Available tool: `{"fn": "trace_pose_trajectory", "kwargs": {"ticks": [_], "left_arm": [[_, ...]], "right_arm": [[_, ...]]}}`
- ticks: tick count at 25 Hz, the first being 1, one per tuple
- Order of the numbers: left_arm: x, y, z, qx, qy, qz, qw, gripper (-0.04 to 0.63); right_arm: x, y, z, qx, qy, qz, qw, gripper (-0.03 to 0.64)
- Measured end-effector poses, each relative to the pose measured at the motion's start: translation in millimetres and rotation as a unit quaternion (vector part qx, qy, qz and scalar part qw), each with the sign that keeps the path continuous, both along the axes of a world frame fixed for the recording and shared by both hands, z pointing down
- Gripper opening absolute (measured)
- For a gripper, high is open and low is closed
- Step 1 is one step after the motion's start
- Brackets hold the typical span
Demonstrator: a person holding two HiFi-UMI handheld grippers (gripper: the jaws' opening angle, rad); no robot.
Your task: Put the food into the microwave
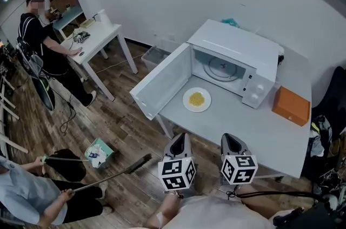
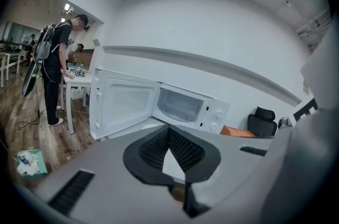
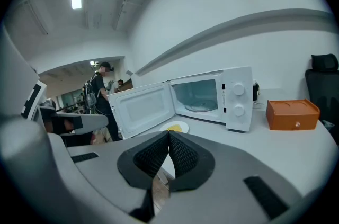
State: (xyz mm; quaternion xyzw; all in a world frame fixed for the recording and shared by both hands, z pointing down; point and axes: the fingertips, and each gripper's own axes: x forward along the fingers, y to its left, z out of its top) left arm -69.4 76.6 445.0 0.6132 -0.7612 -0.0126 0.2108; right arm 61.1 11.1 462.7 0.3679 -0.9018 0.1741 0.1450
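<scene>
Beyond left gripper (image 1: 180, 137) and right gripper (image 1: 227, 137) (both closed, empty), food plate (image 1: 197, 99) before open microwave (image 1: 238, 48).

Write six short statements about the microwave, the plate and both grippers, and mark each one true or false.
1. The microwave has its door swung open. True.
2. The plate of food is inside the microwave. False: it lies on the table in front of the open cavity.
3. The left gripper holds the plate. False: its jaws are together on nothing.
4. The right gripper is shut and empty. True.
5. An orange box sits on the table beside the microwave's knob side. True.
6. A bowl stands on the turntable. False: the turntable is bare.
</scene>
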Motion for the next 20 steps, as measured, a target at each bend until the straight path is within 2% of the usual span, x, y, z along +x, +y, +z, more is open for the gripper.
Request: {"fn": "trace_pose_trajectory", "kwargs": {"ticks": [12, 20], "left_arm": [[-63, -54, 9, -0.017, 0.022, -0.001, 0.9996, 0.003], [-98, -107, 11, -0.024, 0.019, 0.026, 0.9992, 0.003]], "right_arm": [[-50, -54, 3, -0.012, 0.017, 0.013, 1.0, 0.017], [-86, -96, 0, -0.012, 0.02, 0.034, 0.999, 0.017]]}}
